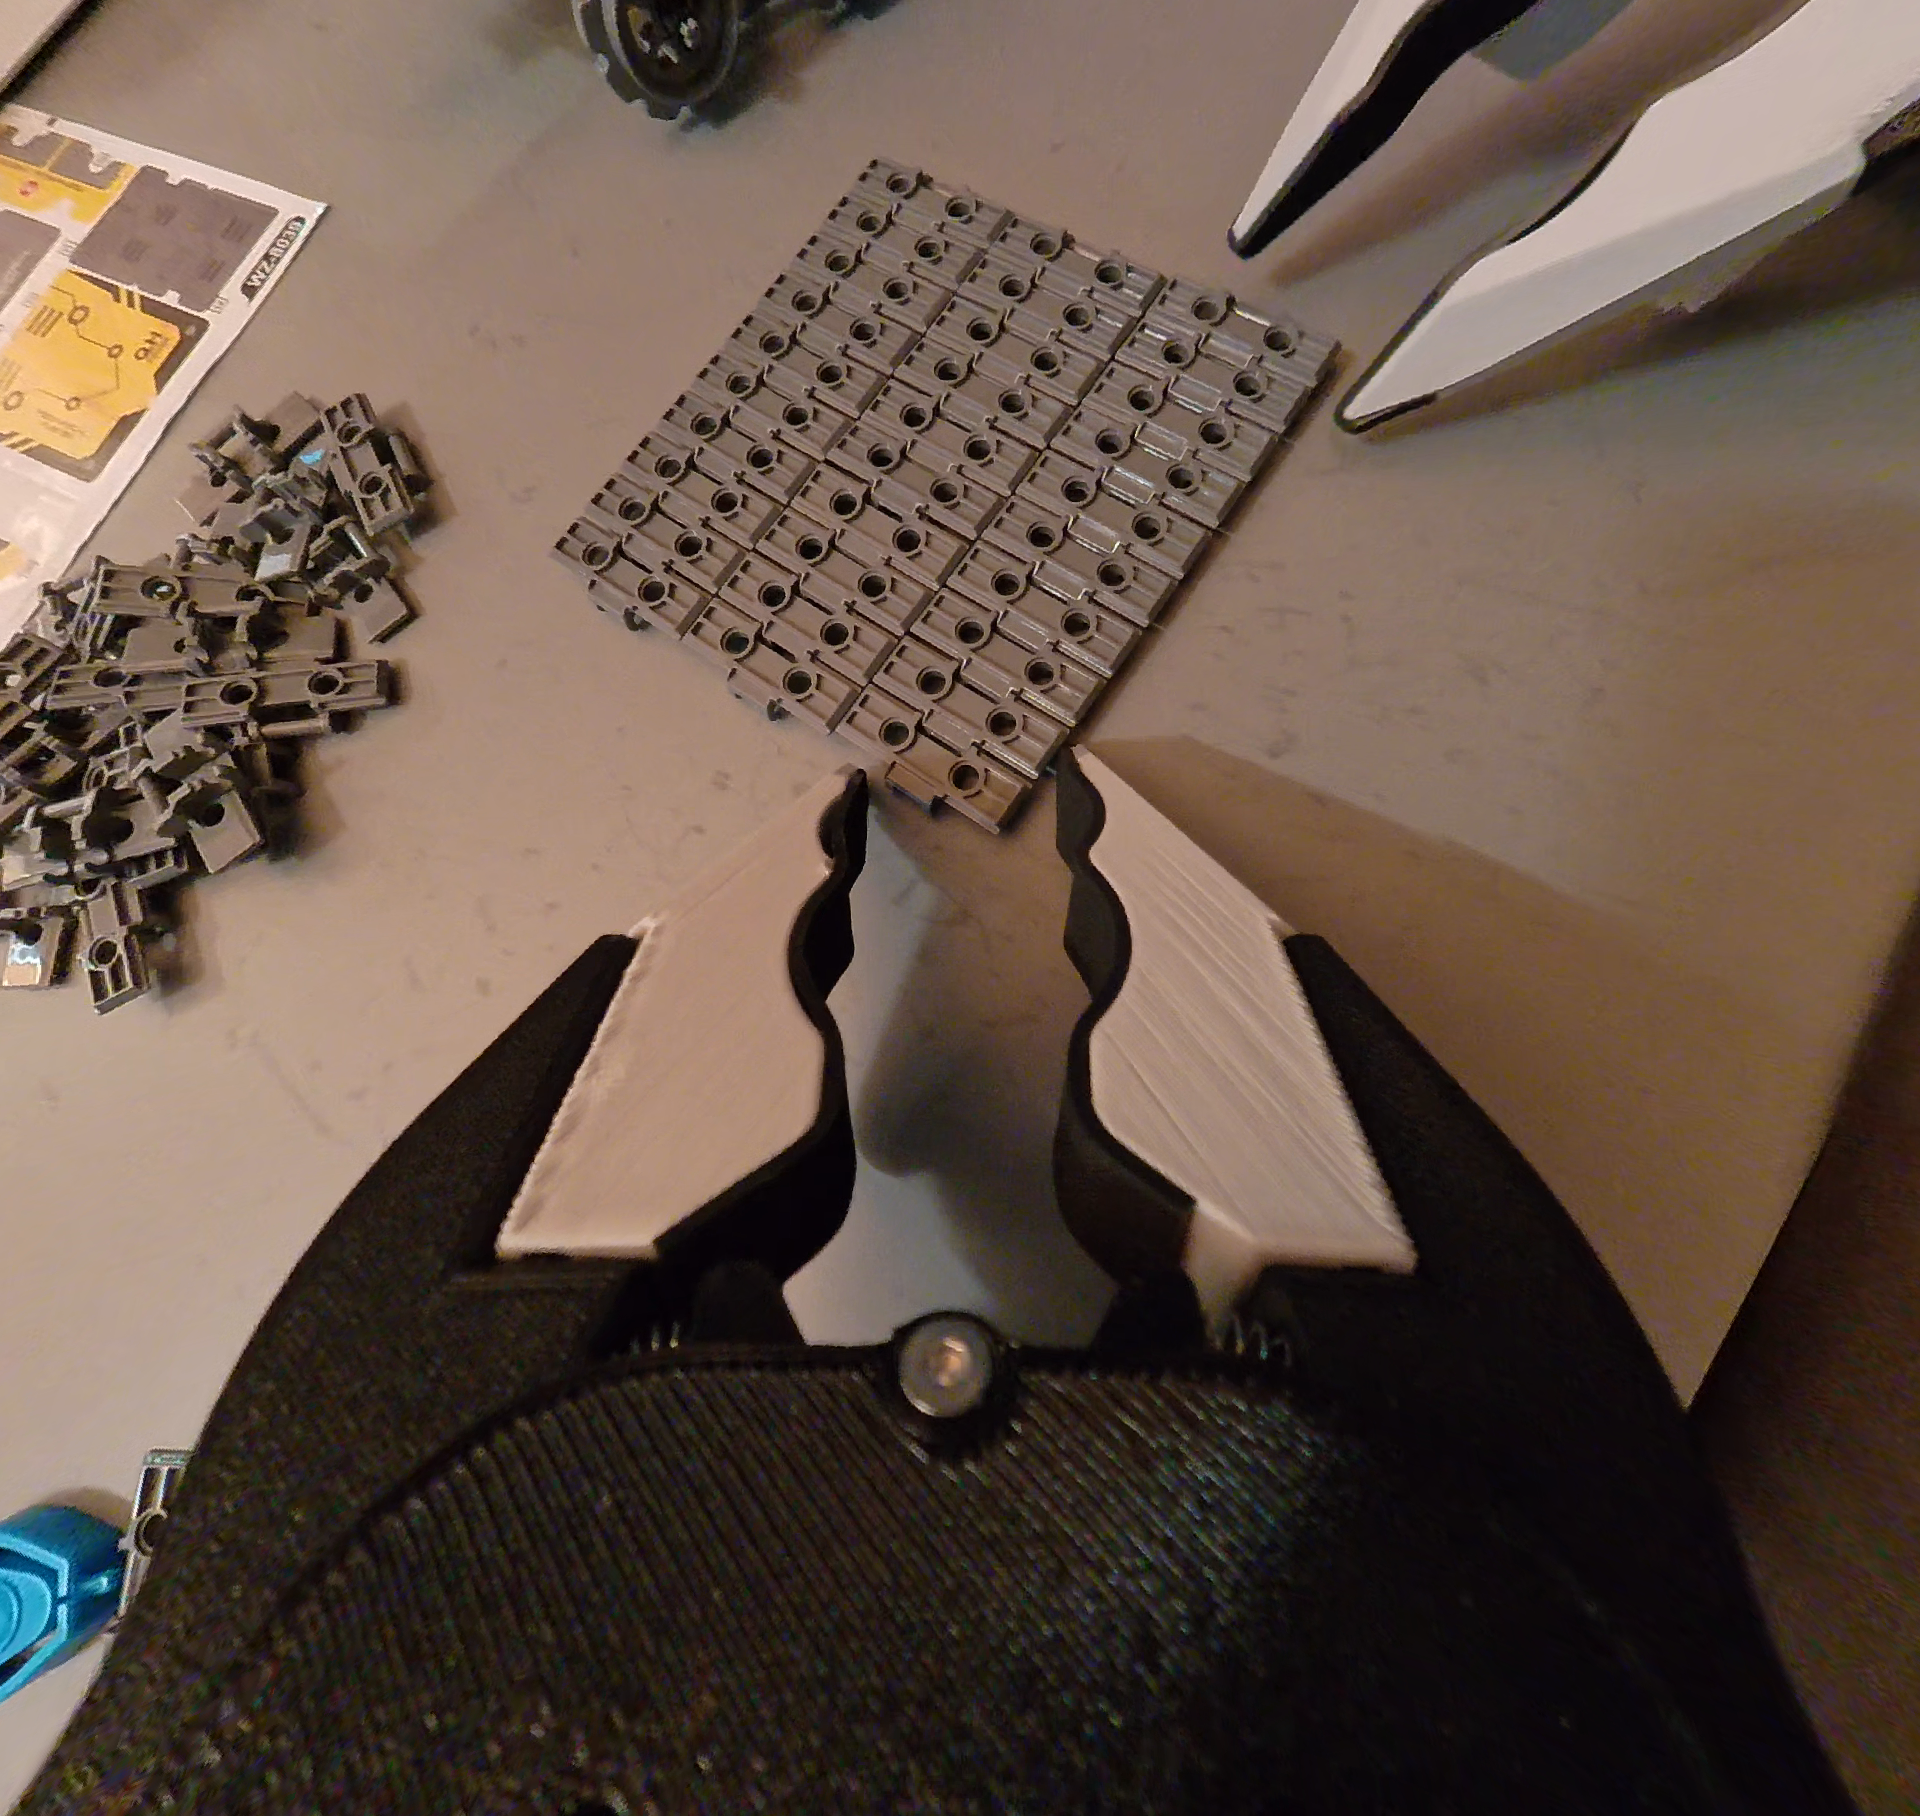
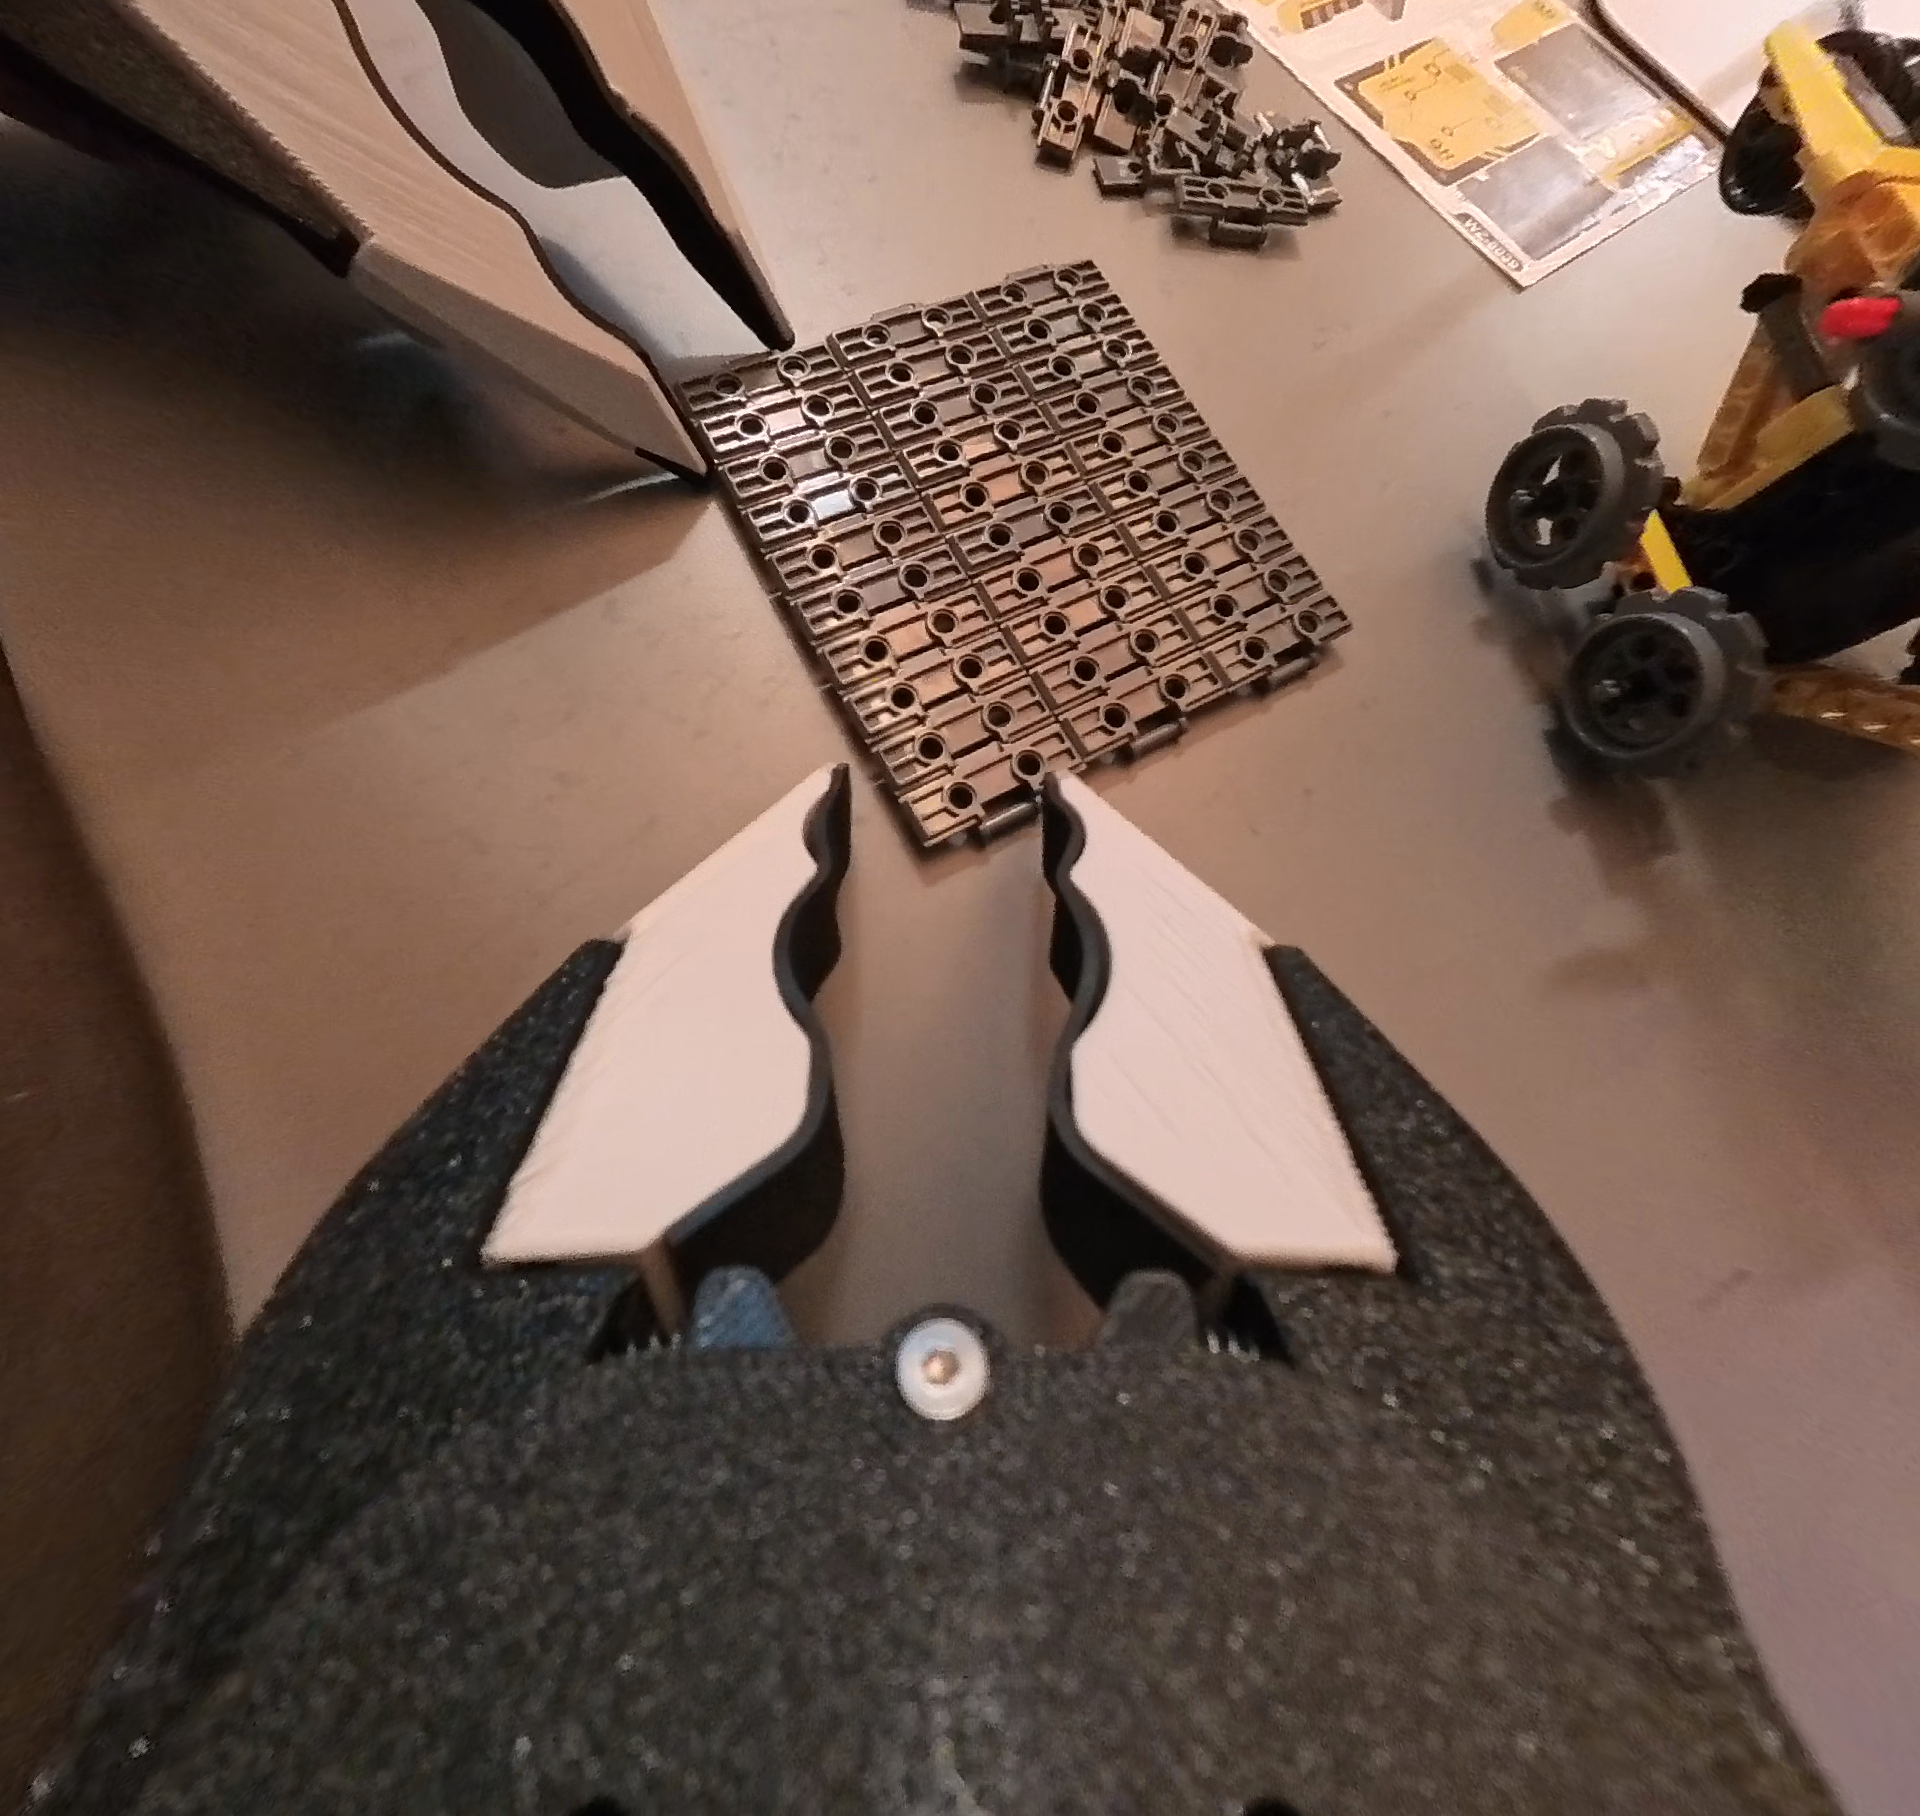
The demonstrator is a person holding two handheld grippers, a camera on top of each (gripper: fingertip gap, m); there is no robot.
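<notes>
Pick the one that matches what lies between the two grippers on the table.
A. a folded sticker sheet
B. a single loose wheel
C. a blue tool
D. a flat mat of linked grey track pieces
D: the mat of linked grey track pieces lies flat on the table, with the open left gripper at its near corner and the open right gripper at another edge.

Grey tabletop under warm, dim light

The table (image 1: 1455, 644) has a smooth, faintly scuffed matte surface; soft shadows fall across it, and its edge (image 1: 1797, 1195) shows at right.
</notes>
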